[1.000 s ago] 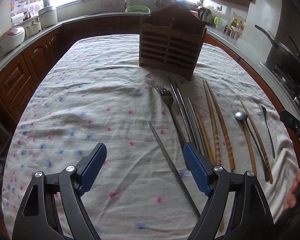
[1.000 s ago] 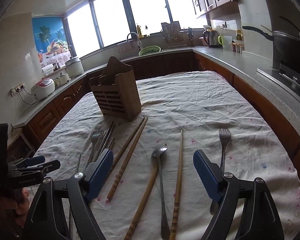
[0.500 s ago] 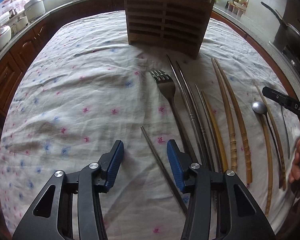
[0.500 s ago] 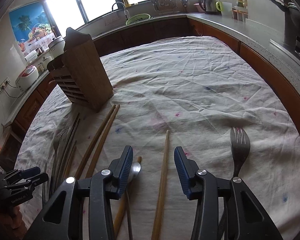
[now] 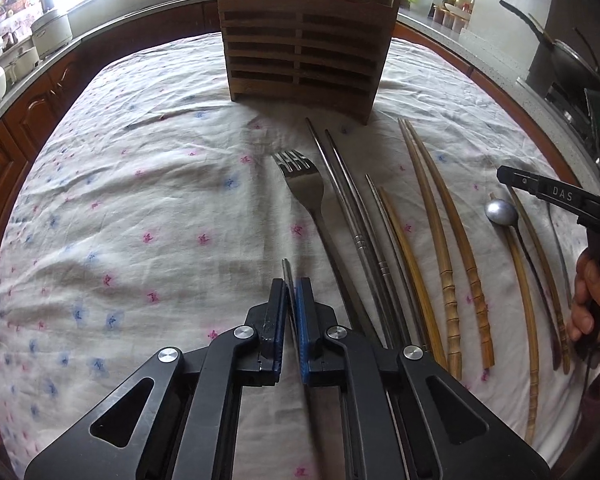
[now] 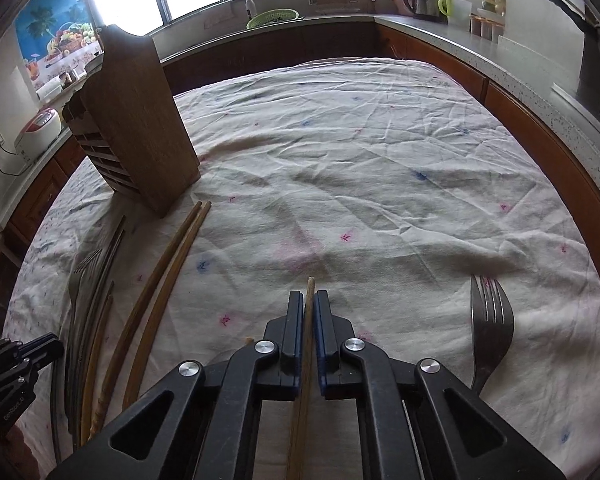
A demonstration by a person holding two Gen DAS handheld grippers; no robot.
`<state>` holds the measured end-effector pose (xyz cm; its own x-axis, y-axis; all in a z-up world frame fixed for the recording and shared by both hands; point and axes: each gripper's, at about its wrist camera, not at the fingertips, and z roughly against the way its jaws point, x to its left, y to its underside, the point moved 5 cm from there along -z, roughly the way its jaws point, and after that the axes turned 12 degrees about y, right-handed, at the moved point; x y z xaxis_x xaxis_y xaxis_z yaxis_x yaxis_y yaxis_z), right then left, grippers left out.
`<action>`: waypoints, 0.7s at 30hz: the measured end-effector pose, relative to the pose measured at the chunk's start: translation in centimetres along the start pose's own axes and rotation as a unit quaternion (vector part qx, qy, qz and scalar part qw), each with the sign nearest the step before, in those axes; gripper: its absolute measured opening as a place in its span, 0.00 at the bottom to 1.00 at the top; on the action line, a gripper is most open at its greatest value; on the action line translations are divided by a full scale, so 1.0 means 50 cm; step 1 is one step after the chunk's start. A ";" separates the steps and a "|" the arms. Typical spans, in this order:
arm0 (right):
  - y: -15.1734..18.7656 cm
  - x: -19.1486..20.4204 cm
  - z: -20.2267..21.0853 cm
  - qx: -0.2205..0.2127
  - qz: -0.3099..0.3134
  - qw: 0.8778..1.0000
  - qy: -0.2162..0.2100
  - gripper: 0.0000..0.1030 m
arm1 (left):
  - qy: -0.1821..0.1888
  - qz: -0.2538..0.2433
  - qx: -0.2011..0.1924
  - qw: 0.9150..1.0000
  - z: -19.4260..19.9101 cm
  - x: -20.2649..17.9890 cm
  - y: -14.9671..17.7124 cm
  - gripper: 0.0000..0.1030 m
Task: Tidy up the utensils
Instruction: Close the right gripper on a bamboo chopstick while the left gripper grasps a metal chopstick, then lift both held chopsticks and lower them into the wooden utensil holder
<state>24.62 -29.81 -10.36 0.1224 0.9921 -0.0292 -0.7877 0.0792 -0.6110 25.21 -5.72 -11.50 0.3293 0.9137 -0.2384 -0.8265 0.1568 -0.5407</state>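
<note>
— What did the kitchen look like?

— A surface [image 5: 148, 184] under a crumpled, flower-dotted white cloth, with brown cabinets and a grey counter curving round it.

— And nearest the cameras?

— At the near edge, the left claw [image 5: 291, 286] was clamped on a metal chopstick [image 5: 286, 270] whose tip poked out past the blue pads. The right claw [image 6: 309, 300] was pinched tight on a wooden chopstick [image 6: 309, 290], its tip just beyond the pads and its shaft running back beneath the claw.

— What lay beside them?

— In the left view, a fork [image 5: 306, 188] just right of the held chopstick, then a bundle of metal chopsticks [image 5: 352, 216], a pair of wooden chopsticks [image 5: 440, 232], and a spoon [image 5: 500, 212] near the surface's right edge, all lying lengthwise. In the right view a second fork [image 6: 492, 320] lay to the right of the claw, apart from the rest.

— And further back?

— The wooden utensil holder [image 5: 306, 36] stood upright beyond the utensil tips, toward the far end of the surface, slatted front facing the left camera. Behind it, a sink tap and a green basket [image 6: 272, 16] under bright windows.
</note>
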 end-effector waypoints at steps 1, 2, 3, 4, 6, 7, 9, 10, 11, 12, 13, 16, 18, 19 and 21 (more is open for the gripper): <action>0.000 0.002 0.011 -0.005 -0.005 1.000 -0.007 0.05 | 0.007 0.003 -0.005 1.000 0.008 0.003 0.000 0.04; -0.001 0.003 0.024 -0.010 -0.010 1.000 -0.015 0.05 | 0.016 0.006 -0.009 1.000 0.017 0.005 0.000 0.04; -0.003 0.005 0.038 -0.016 -0.015 0.999 -0.024 0.05 | 0.026 0.009 -0.014 1.000 0.027 0.006 -0.001 0.04; -0.006 0.009 0.054 -0.023 -0.019 0.999 -0.033 0.05 | 0.027 0.011 -0.019 0.999 0.037 0.006 0.000 0.04; -0.011 0.016 0.089 -0.038 -0.022 0.998 -0.048 0.05 | 0.033 0.008 -0.032 0.999 0.061 0.005 0.000 0.04; -0.013 0.021 0.108 -0.046 -0.023 0.997 -0.055 0.05 | 0.037 0.009 -0.038 0.999 0.074 0.005 0.000 0.04; -0.017 0.030 0.143 -0.062 -0.025 0.996 -0.067 0.05 | 0.045 0.009 -0.050 0.998 0.102 0.005 0.002 0.04; -0.019 0.034 0.159 -0.068 -0.027 0.994 -0.076 0.05 | 0.046 0.008 -0.056 0.997 0.115 0.005 0.001 0.04; -0.020 0.038 0.175 -0.074 -0.030 0.993 -0.085 0.05 | 0.047 0.008 -0.062 0.997 0.129 0.006 0.000 0.04; -0.022 0.042 0.190 -0.079 -0.031 0.992 -0.091 0.05 | 0.049 0.008 -0.068 0.996 0.142 0.006 0.000 0.04; -0.023 0.048 0.204 -0.085 -0.030 0.991 -0.096 0.05 | 0.052 0.009 -0.074 0.996 0.155 0.007 0.000 0.04; -0.028 0.066 0.244 -0.103 -0.025 0.989 -0.106 0.05 | 0.057 0.011 -0.093 0.994 0.193 0.011 -0.007 0.04; -0.032 0.075 0.266 -0.113 -0.025 0.987 -0.115 0.05 | 0.060 0.009 -0.106 0.993 0.220 0.013 -0.011 0.04; -0.036 0.078 0.277 -0.118 -0.025 0.985 -0.120 0.05 | 0.061 0.008 -0.112 0.992 0.231 0.014 -0.014 0.04; -0.042 0.085 0.301 -0.129 -0.024 0.983 -0.126 0.05 | 0.062 0.007 -0.127 0.990 0.258 0.016 -0.020 0.04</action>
<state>17.69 -24.30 2.68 -0.0233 0.9831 0.1814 -0.6010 0.1312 -0.7884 20.40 -0.31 -0.75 0.3857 0.8593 -0.3358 -0.6954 0.0315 -0.7179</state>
